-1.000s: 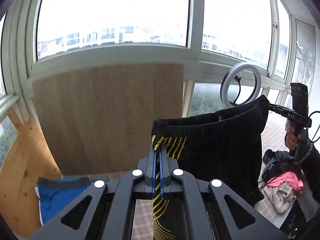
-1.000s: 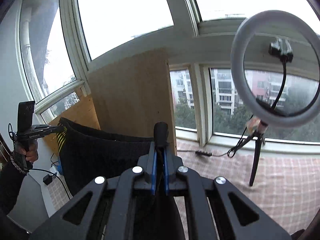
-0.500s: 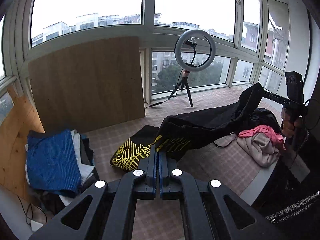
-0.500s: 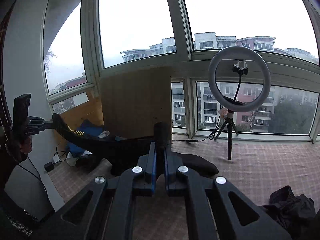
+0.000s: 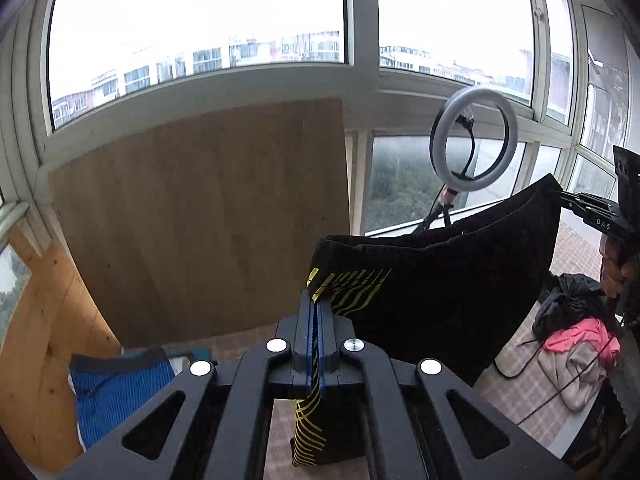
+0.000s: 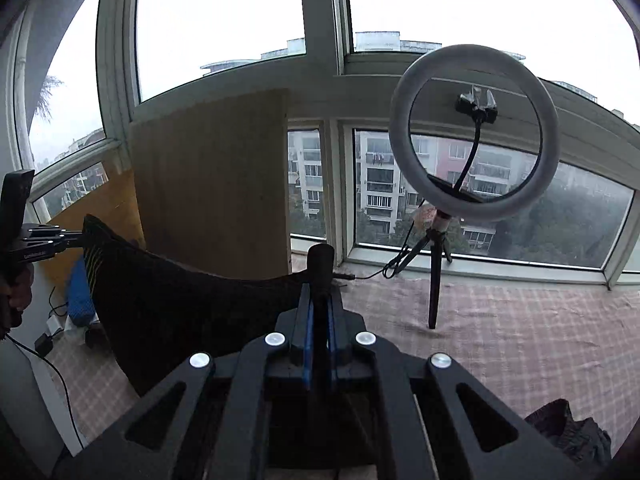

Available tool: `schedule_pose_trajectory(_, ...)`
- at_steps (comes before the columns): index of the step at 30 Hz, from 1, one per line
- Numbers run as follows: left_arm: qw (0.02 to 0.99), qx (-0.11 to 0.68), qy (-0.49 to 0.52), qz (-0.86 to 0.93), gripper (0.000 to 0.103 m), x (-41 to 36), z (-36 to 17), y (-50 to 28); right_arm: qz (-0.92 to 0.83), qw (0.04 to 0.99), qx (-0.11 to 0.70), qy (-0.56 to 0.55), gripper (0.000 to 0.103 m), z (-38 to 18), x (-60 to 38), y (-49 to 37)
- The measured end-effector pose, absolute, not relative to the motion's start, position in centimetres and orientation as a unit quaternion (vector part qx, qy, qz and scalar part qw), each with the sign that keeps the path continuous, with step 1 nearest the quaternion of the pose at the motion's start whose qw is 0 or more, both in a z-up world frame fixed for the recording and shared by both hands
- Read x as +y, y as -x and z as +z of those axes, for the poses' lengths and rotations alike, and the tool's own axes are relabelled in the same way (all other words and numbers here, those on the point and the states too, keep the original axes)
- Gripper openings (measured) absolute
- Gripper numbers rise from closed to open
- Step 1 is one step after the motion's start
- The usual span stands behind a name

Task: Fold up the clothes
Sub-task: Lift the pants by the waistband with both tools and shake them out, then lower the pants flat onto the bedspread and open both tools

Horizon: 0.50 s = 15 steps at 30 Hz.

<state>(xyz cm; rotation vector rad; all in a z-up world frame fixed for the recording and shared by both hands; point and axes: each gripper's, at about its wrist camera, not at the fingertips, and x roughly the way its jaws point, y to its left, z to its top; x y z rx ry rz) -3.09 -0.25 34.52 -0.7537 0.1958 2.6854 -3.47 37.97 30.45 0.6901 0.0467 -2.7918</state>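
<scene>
Black shorts (image 5: 440,280) with yellow stripes, lifted again off the checked mat (image 6: 520,340) after sagging half a second ago; left gripper (image 5: 316,312) and right gripper (image 6: 320,300) each pinch a waistband corner. Likely shaking flat before folding.

windows (image 6: 224,28) | wooden board (image 5: 200,216) | ring light (image 6: 474,132) | checkered floor (image 6: 520,328)

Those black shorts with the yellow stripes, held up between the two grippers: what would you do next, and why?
Probably lower both together onto the checked cloth. The black shorts hang stretched in the air, with the left gripper and the right gripper each shut on a top corner; a fold needs them lying flat.
</scene>
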Motion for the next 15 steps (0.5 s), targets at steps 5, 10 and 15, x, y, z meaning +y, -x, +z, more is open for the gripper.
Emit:
schedule_pose_trajectory(5, 0.190, 0.084, 0.281, 0.937, 0.001, -0.2, 31.8, -0.3, -0.982, 0.135, 0.039, -0.128, 0.005, 40.5, 38.8, 1.6)
schedule_pose_trajectory(10, 0.217, 0.093, 0.312, 0.920, 0.001, -0.5, 27.1, -5.9, -0.982, 0.150, 0.062, -0.100, 0.006, 39.9, 39.0, -4.5)
schedule_pose_trajectory(15, 0.244, 0.103, 0.342, 0.902, 0.001, -0.7, 22.5, -11.5, -0.972, 0.151, 0.059, -0.170, 0.006, 29.8, 38.9, -9.8)
